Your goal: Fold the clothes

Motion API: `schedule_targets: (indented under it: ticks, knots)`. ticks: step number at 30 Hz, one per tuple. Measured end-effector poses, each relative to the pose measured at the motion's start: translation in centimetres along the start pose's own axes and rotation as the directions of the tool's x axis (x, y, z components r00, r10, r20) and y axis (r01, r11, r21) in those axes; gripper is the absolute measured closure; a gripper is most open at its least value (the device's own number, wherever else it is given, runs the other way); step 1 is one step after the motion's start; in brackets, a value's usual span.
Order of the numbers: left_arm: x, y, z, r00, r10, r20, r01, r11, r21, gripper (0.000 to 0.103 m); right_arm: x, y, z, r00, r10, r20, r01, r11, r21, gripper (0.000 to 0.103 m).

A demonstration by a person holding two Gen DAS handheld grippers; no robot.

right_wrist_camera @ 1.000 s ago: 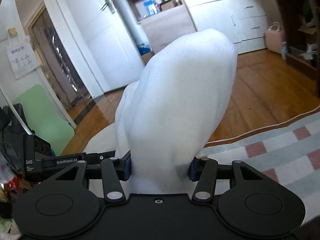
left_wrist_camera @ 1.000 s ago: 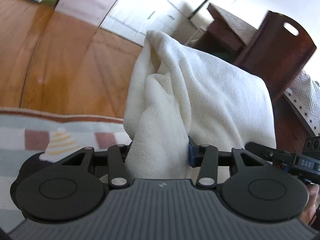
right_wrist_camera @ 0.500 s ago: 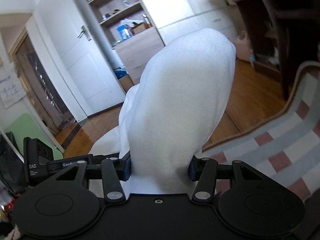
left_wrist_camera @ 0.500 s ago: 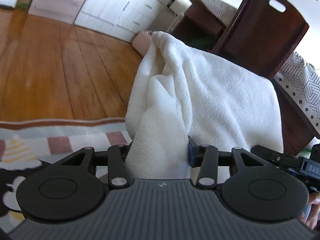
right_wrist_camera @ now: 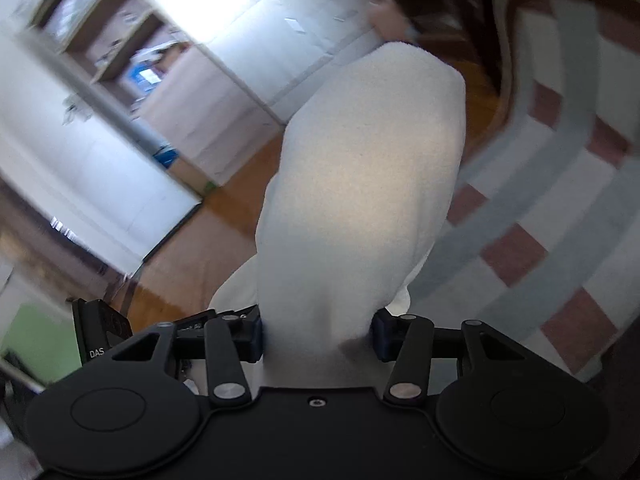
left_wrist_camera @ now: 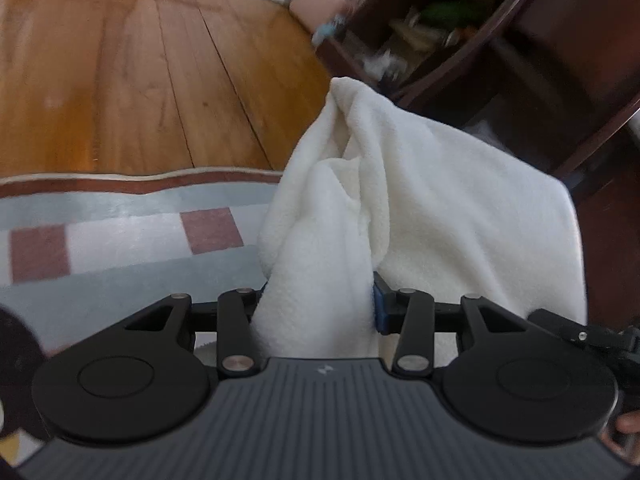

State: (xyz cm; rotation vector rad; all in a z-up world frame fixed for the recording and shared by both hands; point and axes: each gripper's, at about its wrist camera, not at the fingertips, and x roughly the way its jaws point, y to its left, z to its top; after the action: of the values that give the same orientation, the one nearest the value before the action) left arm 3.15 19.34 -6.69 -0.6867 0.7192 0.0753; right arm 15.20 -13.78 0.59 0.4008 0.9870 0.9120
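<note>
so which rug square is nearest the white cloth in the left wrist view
The right-hand red square, beside the white cloth; the other red square lies further left.

Ahead of the tool, bare floor of orange-brown wooden planks (left_wrist_camera: 132,80). Directly below the tool, on these planks, flat woven rug (left_wrist_camera: 120,248) with grey and white bands, dull red squares, brown border. Nothing visibly resting on the rug.

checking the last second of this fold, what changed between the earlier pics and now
Both tools swung toward the dark wooden shelf unit, tipping downward over the checked grey, white and red rug. Nothing was gripped or released: the left tool and right tool stay shut on the fluffy white fleece cloth.
</note>
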Motion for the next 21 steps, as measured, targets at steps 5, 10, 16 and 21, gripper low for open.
schedule_targets:
  ticks: [5, 10, 16, 21]
  knots:
    - [6.2, -4.3, 4.6, 0.998, 0.046, -0.053, -0.036, 0.984, 0.172, 0.063, 0.7, -4.7, 2.6, 0.995, -0.011, 0.098, -0.007, 0.984, 0.176, 0.05]
    - [12.1, -10.1, 10.9, 0.997, 0.029, -0.065, -0.007, 0.951, 0.308, 0.045, 1.7, -10.5, 5.0, 0.965, -0.129, 0.228, 0.017, 0.901, 0.434, 0.035]
    - [18.5, -7.8, 10.3, 0.975, 0.157, -0.158, -0.108, 0.954, 0.281, 0.025, 5.4, -20.8, 2.7, 0.91, -0.413, 0.044, 0.285, 0.697, 0.659, 0.022]
    - [18.6, -2.1, 6.8, 0.975, 0.066, -0.21, -0.043, 0.993, 0.111, 0.025, 4.7, -21.9, 1.5, 0.944, -0.328, 0.038, 0.211, 0.687, 0.695, 0.022]
